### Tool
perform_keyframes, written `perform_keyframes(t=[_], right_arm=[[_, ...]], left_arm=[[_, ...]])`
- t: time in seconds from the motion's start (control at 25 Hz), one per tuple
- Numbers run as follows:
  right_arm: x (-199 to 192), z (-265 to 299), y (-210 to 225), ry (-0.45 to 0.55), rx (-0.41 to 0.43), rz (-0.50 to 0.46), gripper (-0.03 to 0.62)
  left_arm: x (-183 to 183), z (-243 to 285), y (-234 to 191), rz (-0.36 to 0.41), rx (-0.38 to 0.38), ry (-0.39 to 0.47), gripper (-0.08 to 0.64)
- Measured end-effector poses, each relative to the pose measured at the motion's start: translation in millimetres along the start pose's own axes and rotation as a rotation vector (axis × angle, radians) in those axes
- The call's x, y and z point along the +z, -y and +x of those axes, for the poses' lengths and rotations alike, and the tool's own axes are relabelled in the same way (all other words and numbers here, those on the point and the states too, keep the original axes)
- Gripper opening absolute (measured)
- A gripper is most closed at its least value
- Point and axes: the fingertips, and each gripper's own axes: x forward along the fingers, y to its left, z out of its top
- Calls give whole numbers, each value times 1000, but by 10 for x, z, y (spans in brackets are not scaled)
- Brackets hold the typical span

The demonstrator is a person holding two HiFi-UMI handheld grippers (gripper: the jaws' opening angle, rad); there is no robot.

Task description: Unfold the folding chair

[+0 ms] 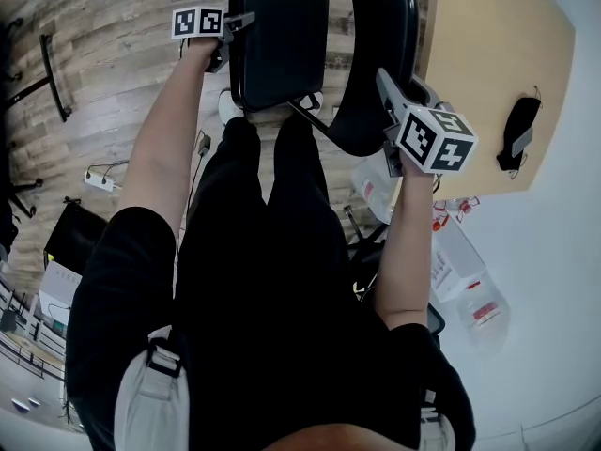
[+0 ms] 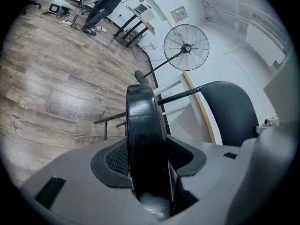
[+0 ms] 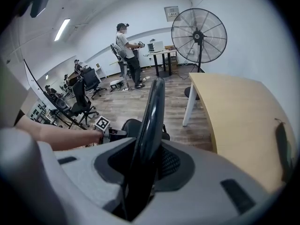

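Note:
In the head view the black folding chair stands in front of the person's legs. Its padded seat [image 1: 282, 40] is at top centre and its curved backrest [image 1: 371, 111] to the right. My left gripper [image 1: 239, 28] is shut on the seat's left edge. In the left gripper view the seat's rim [image 2: 140, 125] fills the gap between the jaws of the left gripper [image 2: 150, 172], with the backrest [image 2: 232, 111] beyond. My right gripper [image 1: 387, 87] is shut on the backrest's edge. The right gripper view shows that edge [image 3: 152, 116] running up from the jaws of the right gripper [image 3: 140, 172].
A light wooden table [image 1: 498, 54] stands to the right with a black item [image 1: 518, 130] on it. A standing fan [image 3: 198, 35] is behind the table. Boxes [image 1: 460, 252] and a power strip [image 1: 99, 178] lie on the floor. Another person [image 3: 129, 55] and office chairs [image 3: 84, 97] are farther back.

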Motion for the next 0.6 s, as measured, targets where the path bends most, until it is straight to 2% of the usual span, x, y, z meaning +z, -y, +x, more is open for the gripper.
perform_keyframes(t=[0.6], right_arm=[[-152,216,243,-27,-15,24,112]], left_arm=[[-84,-23,-669,-46,-45,-8,225]])
